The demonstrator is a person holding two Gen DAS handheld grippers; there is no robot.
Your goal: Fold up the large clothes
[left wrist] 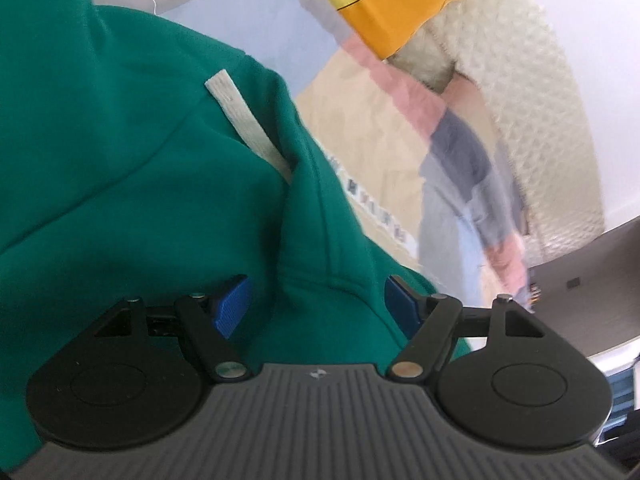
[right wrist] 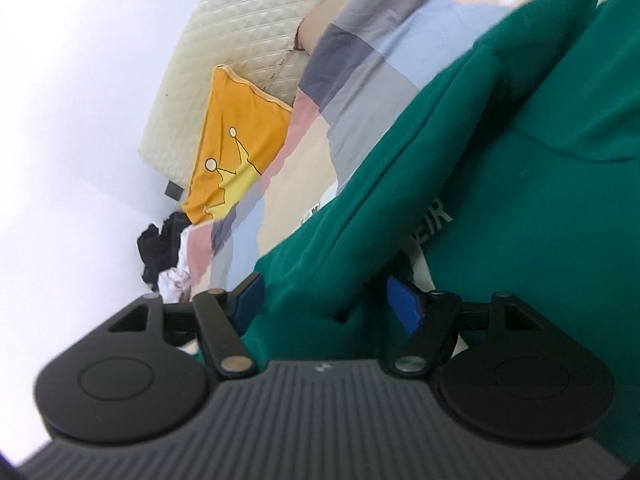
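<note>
Over the patchwork bedspread point(left wrist: 372, 128), both the left gripper point(left wrist: 316, 306) and right gripper point(right wrist: 324, 300) stand wide apart, each with a green hoodie point(left wrist: 132, 184) fold bunched between its 2 blue pads, not pinched.

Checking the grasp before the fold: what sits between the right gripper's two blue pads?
In the right wrist view, a bunched fold of the green hoodie fills the right gripper.

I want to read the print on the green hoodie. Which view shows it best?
The right wrist view: white letters show on the hoodie, partly hidden by a fold. The left wrist view shows only plain green fabric and a white drawstring.
</note>
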